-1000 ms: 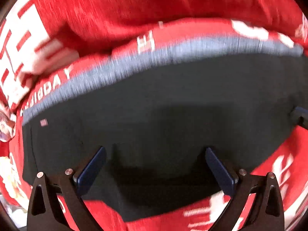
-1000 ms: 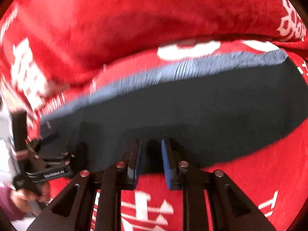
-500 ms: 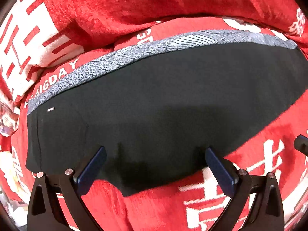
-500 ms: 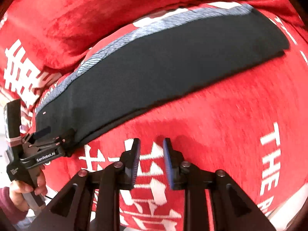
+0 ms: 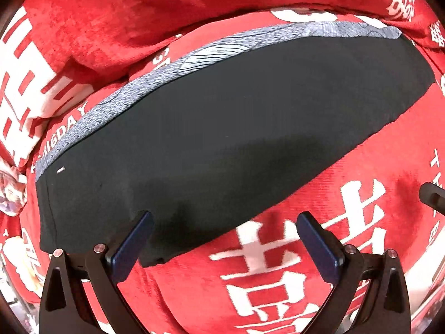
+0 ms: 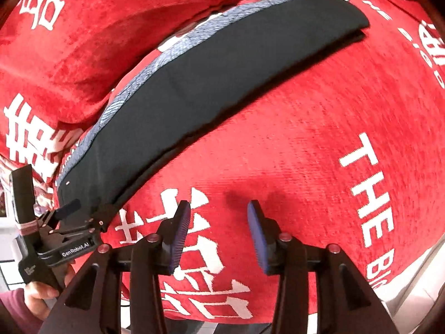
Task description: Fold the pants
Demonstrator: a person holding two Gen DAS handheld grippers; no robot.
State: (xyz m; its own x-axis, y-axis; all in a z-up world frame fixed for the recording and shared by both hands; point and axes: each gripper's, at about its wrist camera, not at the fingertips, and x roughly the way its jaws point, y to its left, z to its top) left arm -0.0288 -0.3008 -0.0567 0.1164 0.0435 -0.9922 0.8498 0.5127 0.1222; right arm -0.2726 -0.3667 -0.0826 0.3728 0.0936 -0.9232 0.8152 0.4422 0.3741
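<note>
Right gripper point(image 6: 219, 233) now off the pants point(image 6: 217, 83), jaws just opening, empty, over red blanket point(image 6: 306, 144)

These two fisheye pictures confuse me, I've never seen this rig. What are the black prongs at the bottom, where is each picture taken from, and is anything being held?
There is no robot here: a person holds a handheld two-finger gripper in each hand, with a camera on each looking along its fingers. The prongs with blue pads are those fingers.

The left wrist view looks down past the left gripper, open, with nothing between its pads. The right wrist view shows the right gripper, whose jaws have just been opening; nothing is between them. At that picture's left edge you see the left gripper from outside, with the person's hand around its handle.

Dark pants with a grey waistband lie flat, folded into a long strip, on a red blanket with white lettering. Nothing is held.
</note>
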